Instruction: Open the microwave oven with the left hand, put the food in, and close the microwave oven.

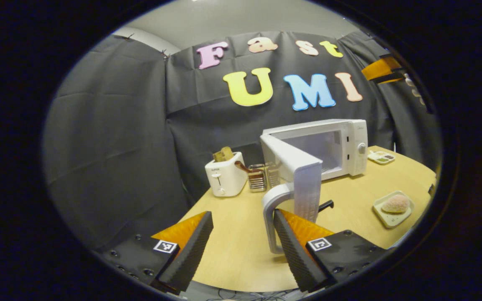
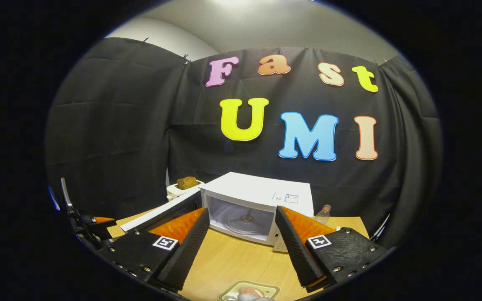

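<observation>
The white microwave stands at the back of the wooden table with its door swung wide toward me. My left gripper is open, and the door's curved handle stands between its fingers, close against the right finger. Pink food lies on a small white plate at the table's right. In the right gripper view, my right gripper hangs open above that plate, facing the microwave's open cavity with its turntable.
A white toaster holding bread stands left of the microwave, with a metal rack beside it. A small compartment tray lies at the far right. A clear bottle stands right of the microwave. The table's front edge is near.
</observation>
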A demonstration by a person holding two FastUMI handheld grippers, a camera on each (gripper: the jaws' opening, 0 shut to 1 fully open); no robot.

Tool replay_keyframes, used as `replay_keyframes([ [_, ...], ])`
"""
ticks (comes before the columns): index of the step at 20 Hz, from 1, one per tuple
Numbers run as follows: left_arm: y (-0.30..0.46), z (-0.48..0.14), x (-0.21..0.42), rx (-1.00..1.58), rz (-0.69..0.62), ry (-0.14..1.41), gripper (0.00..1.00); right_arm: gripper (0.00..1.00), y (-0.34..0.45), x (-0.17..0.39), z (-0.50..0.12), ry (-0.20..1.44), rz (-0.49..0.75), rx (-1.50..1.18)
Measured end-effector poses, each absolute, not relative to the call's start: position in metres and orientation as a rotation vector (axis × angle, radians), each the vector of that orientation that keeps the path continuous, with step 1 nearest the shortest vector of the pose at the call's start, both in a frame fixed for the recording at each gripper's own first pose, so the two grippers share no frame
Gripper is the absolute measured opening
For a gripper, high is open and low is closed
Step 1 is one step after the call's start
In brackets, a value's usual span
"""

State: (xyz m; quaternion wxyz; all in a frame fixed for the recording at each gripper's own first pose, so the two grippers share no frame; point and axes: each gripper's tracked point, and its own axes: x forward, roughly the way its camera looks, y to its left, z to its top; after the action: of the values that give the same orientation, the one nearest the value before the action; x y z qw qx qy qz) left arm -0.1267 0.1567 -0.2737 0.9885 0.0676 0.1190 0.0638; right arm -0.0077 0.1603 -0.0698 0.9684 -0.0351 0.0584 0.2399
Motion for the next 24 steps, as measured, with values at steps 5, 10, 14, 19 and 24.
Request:
replay_keyframes([
  [5, 0.162, -0.217, -0.143, 0.113, 0.147, 0.192, 0.98, 0.96, 0.144, -0.012, -0.064, 0.113, 0.483, -0.053],
  [10, 0.125, -0.139, -0.148, 0.049, 0.114, 0.111, 0.97, 0.96, 0.105, -0.029, -0.142, 0.240, 0.464, -0.113],
  [14, 0.075, -0.093, -0.123, 0.032, 0.051, 0.032, 1.00, 0.97, 0.092, -0.057, -0.236, 0.414, 0.469, -0.136],
  [19, 0.041, -0.076, -0.093, -0.014, 0.011, 0.001, 0.97, 0.97, 0.088, -0.069, -0.317, 0.508, 0.480, -0.196],
  [24, 0.032, -0.063, -0.077, -0.026, -0.011, -0.015, 1.00, 0.97, 0.084, -0.066, -0.387, 0.630, 0.485, -0.214],
])
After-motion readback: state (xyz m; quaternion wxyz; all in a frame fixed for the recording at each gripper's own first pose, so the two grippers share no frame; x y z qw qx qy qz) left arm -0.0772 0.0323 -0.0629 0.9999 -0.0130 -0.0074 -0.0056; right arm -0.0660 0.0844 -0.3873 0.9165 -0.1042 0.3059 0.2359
